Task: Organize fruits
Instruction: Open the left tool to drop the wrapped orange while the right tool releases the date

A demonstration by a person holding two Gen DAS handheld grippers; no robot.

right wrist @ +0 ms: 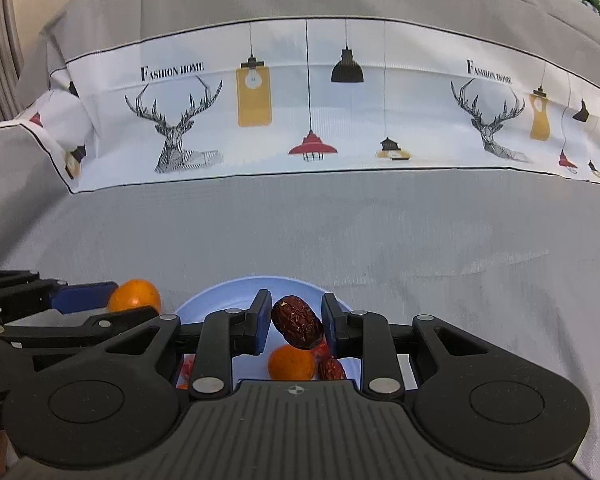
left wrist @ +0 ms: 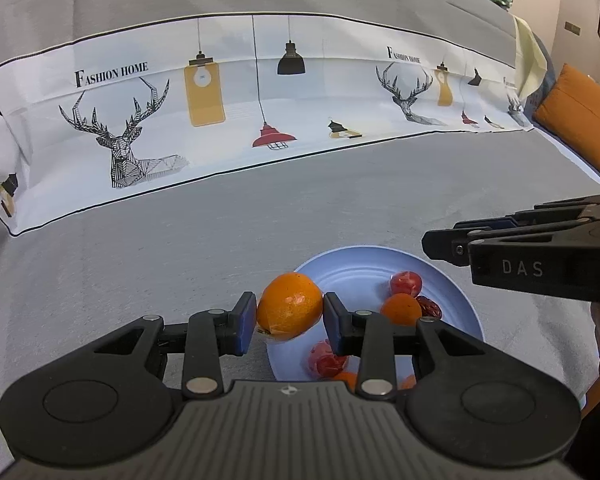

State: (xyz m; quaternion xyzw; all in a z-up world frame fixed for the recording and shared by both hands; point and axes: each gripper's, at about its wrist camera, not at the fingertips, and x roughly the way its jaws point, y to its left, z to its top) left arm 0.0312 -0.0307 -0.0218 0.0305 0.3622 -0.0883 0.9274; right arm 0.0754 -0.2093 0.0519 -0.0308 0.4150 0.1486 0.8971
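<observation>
My left gripper (left wrist: 289, 316) is shut on an orange (left wrist: 290, 306) and holds it over the left rim of a light blue plate (left wrist: 356, 272). The plate holds a small orange (left wrist: 401, 309), red cherry tomatoes (left wrist: 406, 283) and a dark red date (left wrist: 430, 306). My right gripper (right wrist: 296, 326) is shut on a wrinkled red date (right wrist: 297, 322) above the same plate (right wrist: 216, 300), over a small orange (right wrist: 291, 364) and another date (right wrist: 332, 369). The left gripper with its orange (right wrist: 134, 295) shows at the left of the right wrist view.
The plate sits on a grey cloth (left wrist: 180, 248) over a sofa seat. A white band printed with deer and lamps (left wrist: 236, 96) runs across the back. An orange cushion (left wrist: 580, 120) lies far right. The right gripper's body (left wrist: 540, 256) hangs over the plate's right side.
</observation>
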